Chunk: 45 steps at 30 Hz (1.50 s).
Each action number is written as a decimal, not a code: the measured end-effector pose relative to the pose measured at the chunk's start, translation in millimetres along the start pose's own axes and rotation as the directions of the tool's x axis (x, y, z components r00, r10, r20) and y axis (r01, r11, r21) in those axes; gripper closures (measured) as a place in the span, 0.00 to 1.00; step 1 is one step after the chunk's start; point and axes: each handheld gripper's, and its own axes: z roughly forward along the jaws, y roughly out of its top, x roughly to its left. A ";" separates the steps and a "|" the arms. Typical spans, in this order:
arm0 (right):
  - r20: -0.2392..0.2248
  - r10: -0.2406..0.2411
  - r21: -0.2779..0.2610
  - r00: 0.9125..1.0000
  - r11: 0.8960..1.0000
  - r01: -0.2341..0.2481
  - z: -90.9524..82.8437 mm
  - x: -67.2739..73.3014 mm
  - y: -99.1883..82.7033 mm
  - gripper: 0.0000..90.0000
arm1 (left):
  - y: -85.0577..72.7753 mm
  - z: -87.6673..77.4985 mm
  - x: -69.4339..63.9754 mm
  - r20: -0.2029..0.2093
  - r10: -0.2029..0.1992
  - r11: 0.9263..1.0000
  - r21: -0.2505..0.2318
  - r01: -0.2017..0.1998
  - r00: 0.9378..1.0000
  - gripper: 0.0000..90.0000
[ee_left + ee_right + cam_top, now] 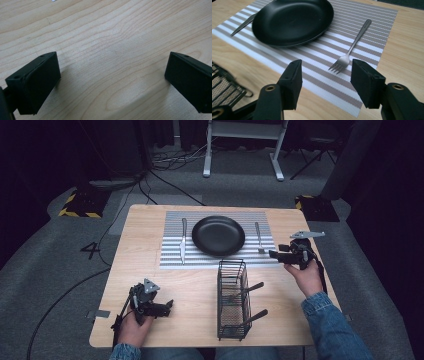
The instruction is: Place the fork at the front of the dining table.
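Note:
A black plate (218, 235) sits in the middle of a striped placemat (172, 260). A knife (183, 240) lies left of the plate and a fork (258, 237) right of it. In the right gripper view the fork (353, 46) lies just beyond my right gripper (325, 72), which is open and empty over the placemat (372, 27) edge; the plate (292, 21) is to its left. My right gripper (274, 254) hovers near the placemat's right corner. My left gripper (170, 305) rests low at the table's front left, open, with bare wood (110, 50) between its jaws.
A black wire basket (233, 300) stands near the front middle of the wooden table (145, 220), with two dark-handled utensils (250, 290) sticking out to the right. Cables and a desk frame stand on the floor beyond the table.

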 end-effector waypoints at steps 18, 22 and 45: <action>-0.022 0.001 0.016 1.000 1.000 -0.001 -48.3 0.6 -49.4 0.37 | 0.0 0.0 0.0 0.000 0.001 1.000 0.001 -0.001 1.000 0.00; -0.006 0.002 0.042 1.000 0.999 -0.001 -45.8 0.9 -67.7 0.37 | 0.0 0.0 0.0 0.000 0.001 1.000 0.001 -0.001 1.000 0.00; 0.097 -0.049 0.043 0.994 0.998 0.045 -18.4 2.0 -135.0 0.25 | 0.0 -0.1 0.0 0.000 0.001 1.000 0.001 -0.001 1.000 0.00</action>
